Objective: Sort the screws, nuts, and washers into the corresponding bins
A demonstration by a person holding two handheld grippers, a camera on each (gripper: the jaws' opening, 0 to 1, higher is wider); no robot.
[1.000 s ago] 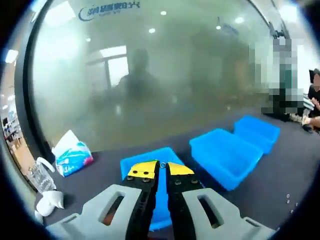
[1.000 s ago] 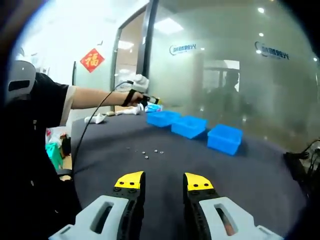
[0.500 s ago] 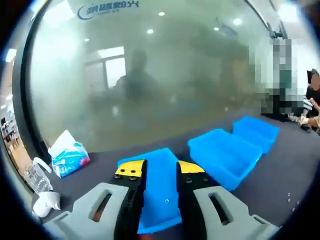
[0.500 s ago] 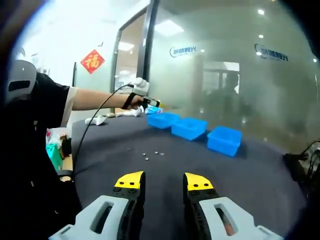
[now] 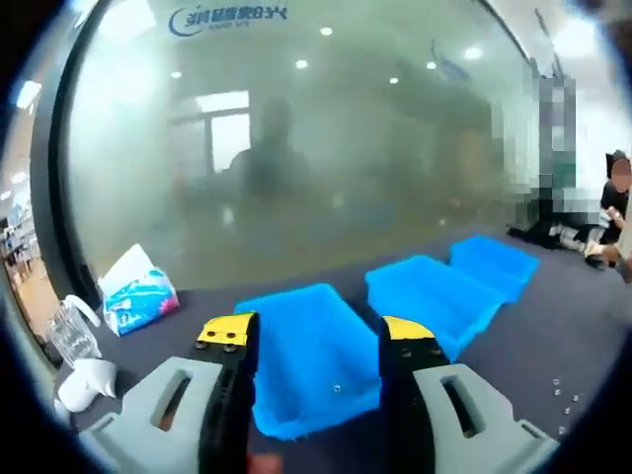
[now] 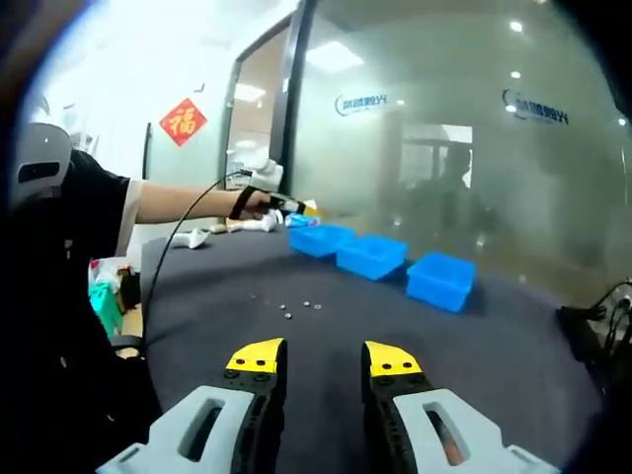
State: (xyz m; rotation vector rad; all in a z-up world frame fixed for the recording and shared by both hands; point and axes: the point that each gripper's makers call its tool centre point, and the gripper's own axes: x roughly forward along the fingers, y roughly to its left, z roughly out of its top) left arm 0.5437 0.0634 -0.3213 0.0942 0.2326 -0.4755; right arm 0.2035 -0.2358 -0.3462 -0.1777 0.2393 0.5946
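Note:
My left gripper (image 5: 318,336) stands open above the nearest of three blue bins (image 5: 308,357), with nothing between its yellow tips. A small metal part (image 5: 336,388) lies on that bin's floor. The middle bin (image 5: 430,296) and the far bin (image 5: 496,261) follow to the right. Loose small parts (image 5: 563,397) lie on the dark table at the right. My right gripper (image 6: 325,357) is open and holds nothing, low over the table. Ahead of it lie scattered small parts (image 6: 291,308); beyond them the row of bins (image 6: 370,255) and the left gripper (image 6: 294,205) in a person's hand.
A tissue pack (image 5: 138,293), a plastic bottle (image 5: 65,338) and a white crumpled thing (image 5: 85,382) sit at the table's left end. A glass wall (image 5: 316,148) runs behind the table. The person's arm (image 6: 183,202) and a cable (image 6: 173,262) stretch over the table's left side.
The left gripper was shut on a small ring-shaped part, then opened wide; the part now lies in the nearest bin. The right gripper has stayed open and still.

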